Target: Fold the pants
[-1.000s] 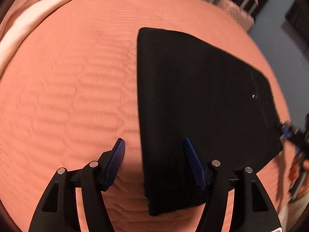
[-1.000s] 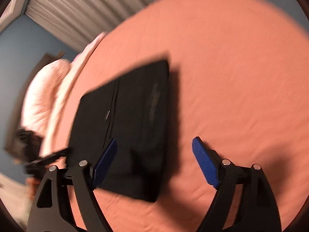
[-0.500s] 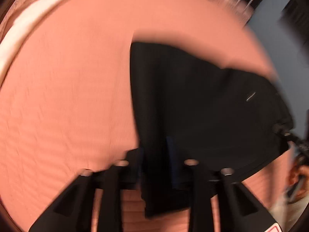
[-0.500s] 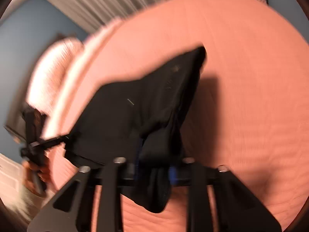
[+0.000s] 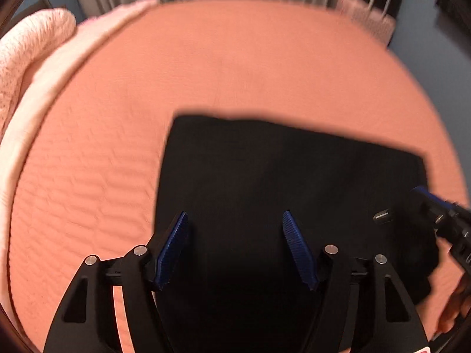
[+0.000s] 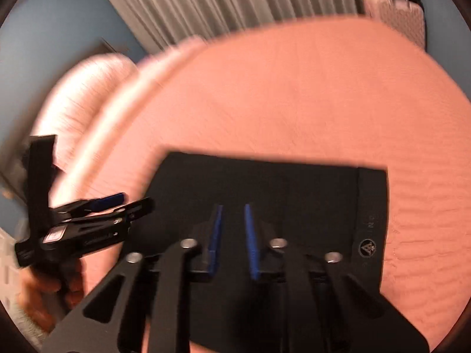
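The black pants (image 5: 279,176) lie folded into a flat rectangle on the salmon bedspread (image 5: 206,67). They also show in the right wrist view (image 6: 294,188), with a waistband and round logo on the right side. My left gripper (image 5: 235,235) is open and empty, hovering over the near part of the pants. My right gripper (image 6: 232,229) has its jaws narrowly apart with nothing between them, also above the pants. Each gripper shows at the edge of the other's view: the left one (image 6: 97,214) and the right one (image 5: 441,220).
A pale pink pillow (image 5: 26,47) lies at the bed's left end. A pink suitcase (image 5: 374,14) stands beyond the far right corner. Grey curtains (image 6: 235,0) hang behind the bed. The bedspread (image 6: 294,94) stretches beyond the pants.
Both grippers shut on the pants' near edge, carried it over into a fold, then let go. The pants now lie as a shorter rectangle and both grippers are raised above it.
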The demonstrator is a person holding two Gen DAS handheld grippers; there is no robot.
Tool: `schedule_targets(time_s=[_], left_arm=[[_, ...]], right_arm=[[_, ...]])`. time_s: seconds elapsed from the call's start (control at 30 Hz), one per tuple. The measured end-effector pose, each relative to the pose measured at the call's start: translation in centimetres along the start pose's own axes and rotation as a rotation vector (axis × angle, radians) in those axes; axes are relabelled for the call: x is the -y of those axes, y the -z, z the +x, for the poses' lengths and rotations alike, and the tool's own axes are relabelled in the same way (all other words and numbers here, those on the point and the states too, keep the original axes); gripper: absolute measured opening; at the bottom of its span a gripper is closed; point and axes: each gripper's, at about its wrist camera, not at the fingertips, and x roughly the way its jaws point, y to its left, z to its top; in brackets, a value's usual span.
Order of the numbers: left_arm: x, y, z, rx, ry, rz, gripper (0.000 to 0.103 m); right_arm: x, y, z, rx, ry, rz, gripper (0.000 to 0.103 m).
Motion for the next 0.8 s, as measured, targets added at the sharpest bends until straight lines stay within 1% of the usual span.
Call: schedule_targets(time_s=[0.03,0.07,0.1,0.13,0.17,0.2,0.23,0.27,0.3,0.33,0.37,0.4,0.43,0.47,0.5,0.57,0.6,0.63,0.7,0.73,0.8], left_arm=[[-0.2,1.1,1.4,0.045,-0.022,0.047,0.066],[-0.2,2.0,1.1,0.105,-0.045,0.102,0.066],[0.0,2.5,0.9,0.122,-0.062,0.139,0.066],[-0.2,2.7,0.6,0.125,-0.062,0.149,0.066],[-0.7,2.8,0.2,0.128,-0.075,0.144,0.066],[-1.6,2.9,-0.4,0.140,-0.102,0.121,0.065],[-2.4,2.8,-1.1,0.149,-0.133,0.094,0.060],[-3.2,2.8,-2.1,0.144,-0.198,0.062,0.059],[-3.9,2.9,-3.5,0.146,-0.230,0.036,0.059],[-4.3,3.3,-5.6,0.149,-0.210,0.008,0.059],[-4.5,3.7,-7.2,0.159,-0.198,-0.010,0.060],[-4.3,4.2,-9.1,0.180,-0.184,-0.025,0.061],[-3.9,4.6,-10.7,0.195,-0.164,-0.024,0.062],[-3.2,5.1,-12.2,0.210,-0.147,-0.019,0.064],[-2.5,5.4,-13.2,0.214,-0.135,-0.022,0.068],[-1.0,5.7,-14.1,0.203,-0.117,-0.001,0.068],[-0.2,5.5,-14.1,0.196,-0.133,0.014,0.068],[0.2,6.1,-13.8,0.186,-0.147,0.028,0.069],[0.8,6.1,-13.1,0.155,-0.142,0.020,0.068],[1.1,6.6,-13.0,0.141,-0.131,0.009,0.068],[0.7,6.6,-11.9,0.115,-0.120,-0.021,0.068]], right_arm=[[2.2,1.0,0.7,-0.021,0.060,0.012,0.000],[4.1,2.1,0.9,-0.011,0.064,0.027,0.000],[7.6,3.4,-0.4,0.031,0.007,0.104,0.000],[9.9,4.2,-1.5,0.038,-0.036,0.168,0.000],[11.8,5.0,-3.1,0.047,0.050,0.215,0.000],[14.1,6.3,-5.2,0.046,0.241,0.203,0.000],[15.7,7.2,-7.0,0.054,0.246,0.243,0.000],[17.0,7.8,-9.1,0.063,0.259,0.310,0.002],[17.3,8.4,-10.9,0.083,0.257,0.328,0.002],[16.6,8.6,-12.6,0.106,0.256,0.314,0.002],[15.1,8.7,-14.6,0.136,0.271,0.264,0.004],[14.1,8.6,-15.8,0.154,0.278,0.232,0.005],[12.1,7.3,-15.9,0.170,0.261,0.211,0.005],[10.3,6.9,-16.2,0.179,0.220,0.194,0.005],[8.2,6.2,-16.1,0.166,0.159,0.164,0.005],[4.7,5.7,-14.8,0.132,0.081,0.089,0.005],[2.8,5.3,-13.3,0.111,0.049,0.047,0.005],[1.4,4.8,-12.1,0.086,0.030,0.035,0.005],[-1.2,4.9,-9.1,0.043,-0.007,0.033,0.005],[-3.0,4.8,-7.8,0.030,-0.004,0.019,0.005],[-4.1,5.3,-6.7,0.009,0.006,0.008,0.005]])
